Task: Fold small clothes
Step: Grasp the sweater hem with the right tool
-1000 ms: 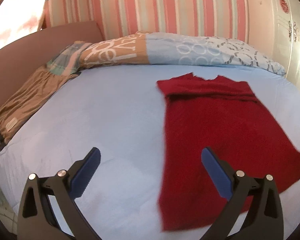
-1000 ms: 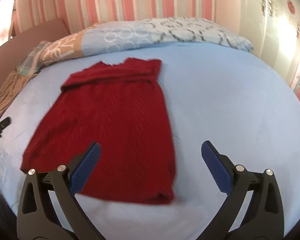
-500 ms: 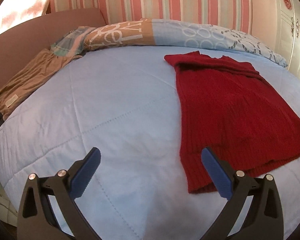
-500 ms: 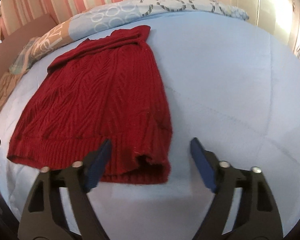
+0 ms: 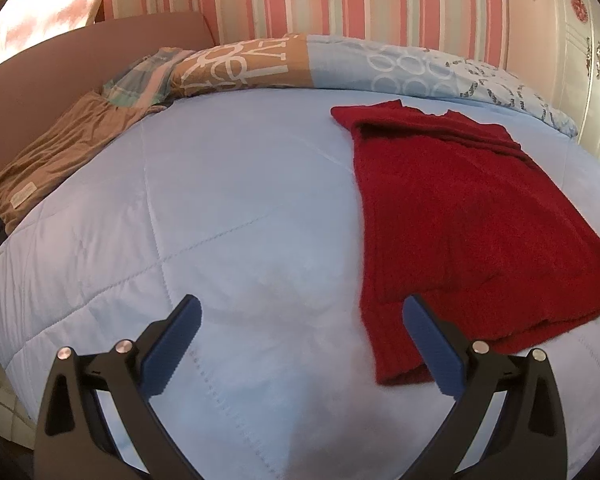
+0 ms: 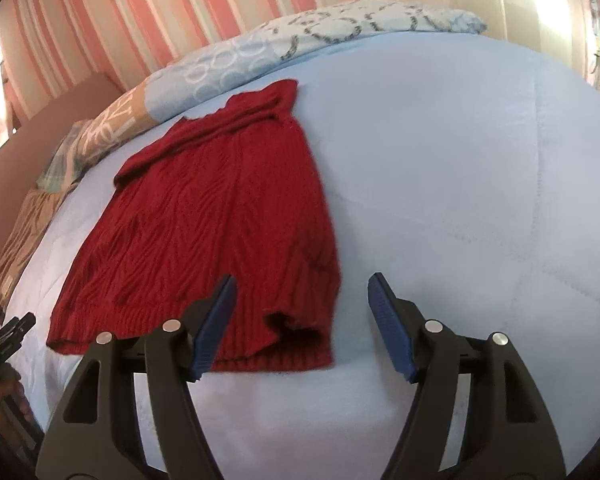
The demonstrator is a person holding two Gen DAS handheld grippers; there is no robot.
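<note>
A red knitted garment (image 5: 452,216) lies flat on the light blue bedspread (image 5: 240,200), neck end toward the pillows. It also shows in the right wrist view (image 6: 220,224). My left gripper (image 5: 300,312) is open and empty, low over the bed near the garment's near left hem corner; its right finger overlaps that corner. My right gripper (image 6: 302,290) is open and empty, its jaws standing over the near right hem corner. The left gripper's tip (image 6: 10,330) shows at the left edge of the right wrist view.
A patterned pillow or duvet (image 5: 380,68) lies along the head of the bed. A brown folded cloth (image 5: 56,160) lies at the left edge by the brown headboard (image 5: 60,72). A striped wall is behind, a white wardrobe (image 5: 588,60) at right.
Both grippers have moved down toward the garment's near hem. The right gripper's jaws have narrowed somewhat and now straddle the right hem corner.
</note>
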